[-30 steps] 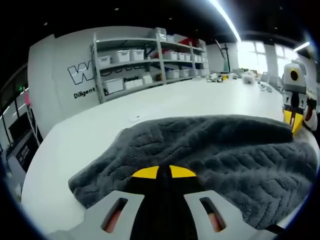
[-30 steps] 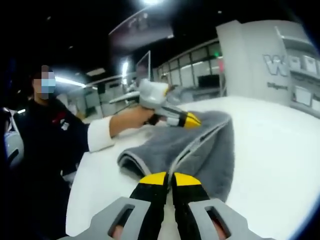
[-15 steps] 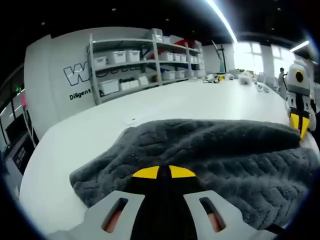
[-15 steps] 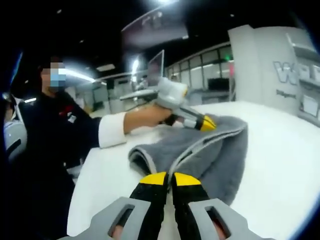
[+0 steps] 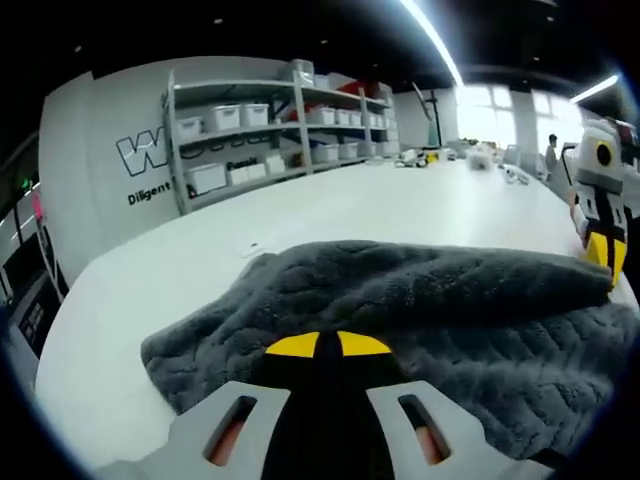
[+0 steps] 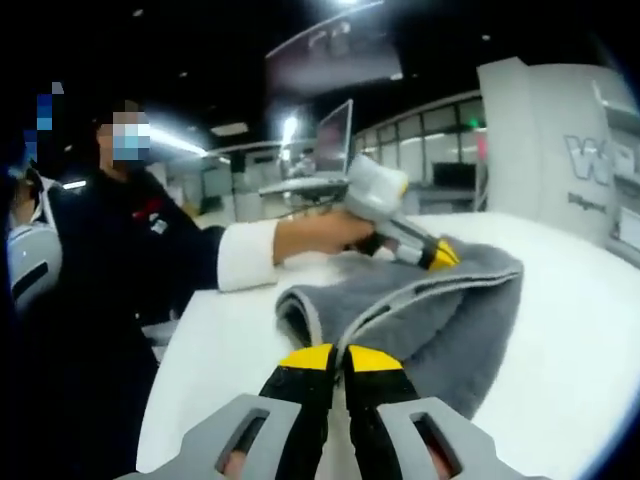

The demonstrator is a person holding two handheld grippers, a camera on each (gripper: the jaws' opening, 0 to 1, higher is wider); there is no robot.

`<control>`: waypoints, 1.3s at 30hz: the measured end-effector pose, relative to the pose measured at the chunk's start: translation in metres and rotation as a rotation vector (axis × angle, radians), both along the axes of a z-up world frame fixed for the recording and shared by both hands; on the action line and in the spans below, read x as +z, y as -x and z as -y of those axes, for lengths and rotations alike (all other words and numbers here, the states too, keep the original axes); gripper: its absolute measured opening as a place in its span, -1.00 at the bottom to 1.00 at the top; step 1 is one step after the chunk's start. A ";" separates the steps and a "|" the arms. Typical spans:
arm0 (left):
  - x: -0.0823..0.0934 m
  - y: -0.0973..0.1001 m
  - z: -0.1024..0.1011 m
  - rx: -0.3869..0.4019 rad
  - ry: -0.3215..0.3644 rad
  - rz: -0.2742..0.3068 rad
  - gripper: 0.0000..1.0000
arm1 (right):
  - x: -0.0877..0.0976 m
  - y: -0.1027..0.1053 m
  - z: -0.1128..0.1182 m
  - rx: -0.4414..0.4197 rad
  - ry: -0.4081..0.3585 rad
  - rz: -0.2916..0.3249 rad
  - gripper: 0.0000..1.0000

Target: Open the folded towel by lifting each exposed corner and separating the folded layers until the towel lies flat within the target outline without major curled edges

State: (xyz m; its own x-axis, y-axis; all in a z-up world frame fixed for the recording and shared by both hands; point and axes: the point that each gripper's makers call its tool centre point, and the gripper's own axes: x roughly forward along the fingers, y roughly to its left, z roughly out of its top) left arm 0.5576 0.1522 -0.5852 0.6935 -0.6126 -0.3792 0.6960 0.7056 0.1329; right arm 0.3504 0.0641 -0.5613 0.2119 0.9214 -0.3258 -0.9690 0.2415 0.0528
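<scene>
A dark grey towel (image 5: 430,300) with a ribbed pile lies folded and rumpled across the white table (image 5: 400,210). My left gripper (image 5: 328,345) is shut on its near edge. At the towel's far right corner stands my right gripper (image 5: 603,255), yellow tips down on the cloth. In the right gripper view the towel (image 6: 450,310) shows its pale piped edge running up from my right gripper (image 6: 340,357), which is shut on that edge. A person's hand (image 6: 320,235) holds the left gripper (image 6: 440,258) at the towel's far end.
Shelves (image 5: 270,130) with white bins line the wall behind the table. The table's rounded edge (image 5: 60,340) drops off at the left. A person in dark clothes (image 6: 110,280) stands at the table's side. An open laptop (image 6: 335,140) sits behind the hand.
Both views have drifted a little. In the right gripper view the hand with the left gripper now sits further right. Both grippers keep their hold on the towel.
</scene>
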 end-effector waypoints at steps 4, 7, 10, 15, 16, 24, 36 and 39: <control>0.000 0.000 0.002 -0.009 0.000 0.000 -0.92 | 0.000 0.003 -0.001 0.012 0.001 0.008 -0.99; 0.000 -0.001 0.004 -0.017 0.007 -0.005 -0.92 | 0.001 0.006 -0.003 0.026 -0.004 0.008 -0.99; 0.000 -0.002 0.007 -0.030 0.008 -0.005 -0.92 | 0.000 0.009 -0.005 0.041 -0.001 0.013 -0.99; 0.000 -0.001 0.012 -0.057 -0.010 0.009 -0.93 | -0.002 0.015 -0.009 0.066 0.009 0.029 -0.99; 0.000 0.000 0.013 -0.060 -0.011 0.008 -0.93 | -0.002 0.016 -0.009 0.072 0.010 0.031 -0.99; 0.000 0.004 0.021 -0.087 -0.013 0.006 -0.93 | -0.001 0.021 -0.011 0.106 0.012 0.048 -0.99; -0.001 0.008 0.035 -0.134 0.009 -0.007 -0.94 | -0.001 0.028 -0.015 0.155 0.016 0.062 -0.99; -0.001 0.009 0.037 -0.145 0.007 -0.005 -0.94 | -0.001 0.030 -0.016 0.165 0.015 0.064 -0.99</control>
State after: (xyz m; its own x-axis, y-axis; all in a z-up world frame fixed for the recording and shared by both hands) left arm 0.5491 0.1149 -0.5859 0.5954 -0.7089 -0.3780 0.7915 0.5982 0.1250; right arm 0.3205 0.0798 -0.5625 0.0785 0.9407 -0.3301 -0.9968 0.0788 -0.0125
